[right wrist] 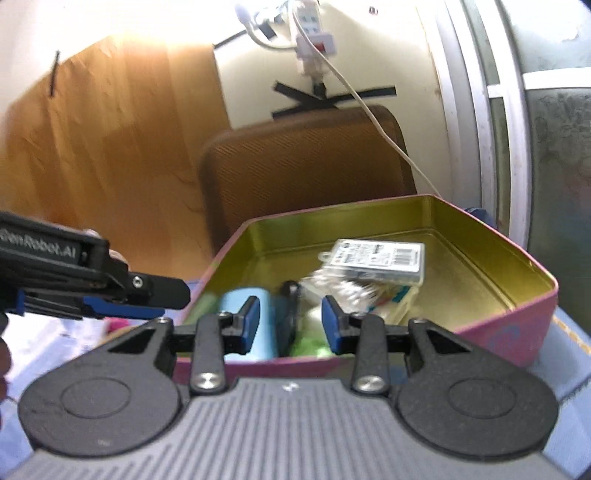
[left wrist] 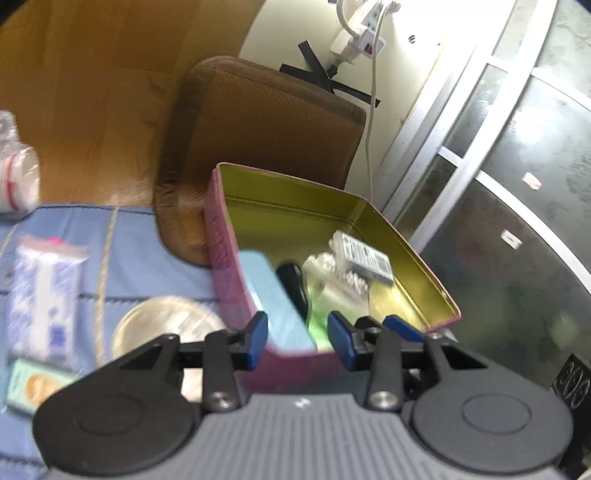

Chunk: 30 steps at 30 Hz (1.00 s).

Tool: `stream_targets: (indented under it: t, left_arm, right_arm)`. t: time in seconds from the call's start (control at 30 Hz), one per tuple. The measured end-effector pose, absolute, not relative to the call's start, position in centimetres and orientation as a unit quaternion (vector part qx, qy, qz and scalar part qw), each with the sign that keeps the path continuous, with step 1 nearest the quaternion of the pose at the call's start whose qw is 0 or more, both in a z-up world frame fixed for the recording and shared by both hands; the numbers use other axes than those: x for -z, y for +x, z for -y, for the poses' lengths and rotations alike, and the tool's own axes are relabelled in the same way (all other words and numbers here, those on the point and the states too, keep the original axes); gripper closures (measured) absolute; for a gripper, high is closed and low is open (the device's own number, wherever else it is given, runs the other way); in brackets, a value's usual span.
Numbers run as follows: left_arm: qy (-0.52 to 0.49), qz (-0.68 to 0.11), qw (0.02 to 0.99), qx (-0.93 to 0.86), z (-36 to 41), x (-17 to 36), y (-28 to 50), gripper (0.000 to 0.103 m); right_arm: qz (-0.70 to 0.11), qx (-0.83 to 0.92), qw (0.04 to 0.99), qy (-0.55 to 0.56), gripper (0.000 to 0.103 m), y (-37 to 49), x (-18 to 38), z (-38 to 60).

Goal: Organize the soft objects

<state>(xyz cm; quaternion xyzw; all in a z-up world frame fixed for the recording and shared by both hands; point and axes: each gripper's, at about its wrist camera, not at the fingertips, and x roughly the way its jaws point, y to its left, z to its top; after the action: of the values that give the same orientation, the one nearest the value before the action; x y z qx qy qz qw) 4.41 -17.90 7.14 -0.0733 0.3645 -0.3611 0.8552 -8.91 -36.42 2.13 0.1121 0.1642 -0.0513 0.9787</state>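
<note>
Blue quilted cloth [left wrist: 122, 236] covers the table, with a wood-panelled wall and a brown cushioned chair back [left wrist: 266, 122] beyond it, and a white power strip [right wrist: 314, 33] taped to the pale wall above.

Directly ahead of both hand-held grippers sits a pink tin box [left wrist: 221, 236] with a gold inside, lid off. In it lie a light blue soft pack [left wrist: 273, 295], a black object [left wrist: 293, 286], something soft and green [left wrist: 317, 325], a bundle of white cotton swabs [right wrist: 343, 284] and a clear barcoded case [right wrist: 380, 258] resting on top of them at the far side.

The left hand-held gripper [left wrist: 297, 341] hovers at the near wall of the tin, its blue fingers [left wrist: 258, 339] partly apart, nothing gripped; the tin's corner shows in the gap, but the pads do not press on it. The right hand-held gripper [right wrist: 290, 325] likewise stands partly open and empty above the near rim, the blue pack and black object seen past its gap.

To the left of the left hand-held gripper, on the cloth, lie a bagged white-and-blue pack [left wrist: 44, 299], a round metal lid [left wrist: 166, 325], a small green box [left wrist: 33, 384] and a wrapped white roll [left wrist: 18, 177].
</note>
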Motion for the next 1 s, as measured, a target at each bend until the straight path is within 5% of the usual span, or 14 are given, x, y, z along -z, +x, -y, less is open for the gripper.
stream_targets:
  t: [0.5,0.57,0.7,0.8,0.93,0.97,1.0]
  left_arm:
    - [-0.058,-0.347,0.925,0.147,-3.1,0.0,1.9,0.066]
    - [-0.059,-0.331,0.933,0.127,-4.4,0.6,1.8,0.066]
    - [-0.042,-0.294,0.946,0.133,-4.8,1.2,0.9,0.064]
    - [-0.037,-0.273,0.951,0.141,-4.7,1.0,0.5,0.063]
    - [-0.067,-0.269,0.950,0.142,-5.3,0.8,0.5,0.063]
    - [-0.078,-0.264,0.951,0.141,-5.5,0.8,0.4,0.063]
    - [-0.090,-0.259,0.951,0.140,-5.9,0.8,0.4,0.062]
  right_arm:
    - [-0.220,-0.112,0.967,0.071,0.063,-9.1,-1.6,22.1]
    - [-0.228,-0.128,0.962,0.075,0.055,-6.4,-2.2,20.5]
    - [-0.242,-0.117,0.962,0.046,0.020,-0.6,-3.4,17.5]
    - [-0.275,-0.094,0.957,0.007,0.017,4.0,-3.6,16.1]
    - [-0.374,-0.076,0.924,0.038,0.020,9.5,-1.8,15.3]
    - [-0.392,-0.082,0.914,0.060,0.026,10.1,-1.2,15.5]
    - [-0.398,-0.094,0.910,0.073,0.043,10.1,-0.9,15.6]
